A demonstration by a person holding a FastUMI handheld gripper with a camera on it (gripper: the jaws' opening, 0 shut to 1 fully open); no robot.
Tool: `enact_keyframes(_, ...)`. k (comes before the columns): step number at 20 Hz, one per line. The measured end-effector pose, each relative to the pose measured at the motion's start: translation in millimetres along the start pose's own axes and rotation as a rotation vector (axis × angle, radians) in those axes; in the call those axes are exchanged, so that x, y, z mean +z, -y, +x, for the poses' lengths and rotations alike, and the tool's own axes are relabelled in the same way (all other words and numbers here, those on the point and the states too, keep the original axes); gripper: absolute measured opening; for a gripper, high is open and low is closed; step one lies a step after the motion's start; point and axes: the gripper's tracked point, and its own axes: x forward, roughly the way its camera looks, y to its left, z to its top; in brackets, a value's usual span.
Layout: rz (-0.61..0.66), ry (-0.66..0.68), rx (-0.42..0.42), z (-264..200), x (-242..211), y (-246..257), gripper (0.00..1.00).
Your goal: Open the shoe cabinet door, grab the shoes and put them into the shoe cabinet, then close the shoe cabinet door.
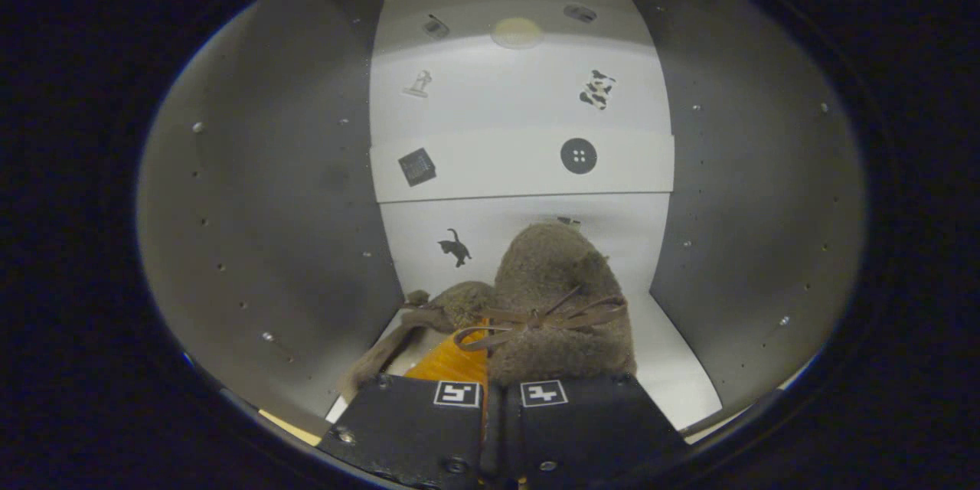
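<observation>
I am looking into the open shoe cabinet (521, 168). A brown fuzzy shoe (559, 298) with a thin bow lace stands just ahead of my fingers, its toe pointing at the cabinet's back wall. My gripper (501, 392) is shut on the shoe's rear edge, with the fingers almost touching. A second brown shoe (448, 305) lies to the left of the first on the white cabinet floor (677, 367). Its orange insole (452, 361) shows just beyond my left finger, and its heel is partly hidden by that finger.
Grey side walls (268, 230) with rows of small holes close in on both sides. A white shelf edge crosses the back wall above the shoes, and small dark stickers dot the wall. To the right of the held shoe the floor is bare.
</observation>
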Motion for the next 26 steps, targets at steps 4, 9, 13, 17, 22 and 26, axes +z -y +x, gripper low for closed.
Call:
enact_keyframes(4, 0.028, -0.048, -0.023, 29.3, -8.5, 13.8, 0.06)
enact_keyframes(9, 0.083, -0.132, -0.051, 49.8, -20.6, 27.0, 0.07)
enact_keyframes(13, 0.049, -0.219, -0.098, 57.3, -32.7, 31.7, 0.09)
enact_keyframes(17, 0.045, -0.262, -0.115, 58.0, -37.7, 32.3, 0.14)
enact_keyframes(22, 0.037, -0.252, -0.093, 47.5, -34.4, 20.1, 0.34)
enact_keyframes(26, -0.01, -0.194, -0.12, 26.2, -24.4, 19.0, 0.57)
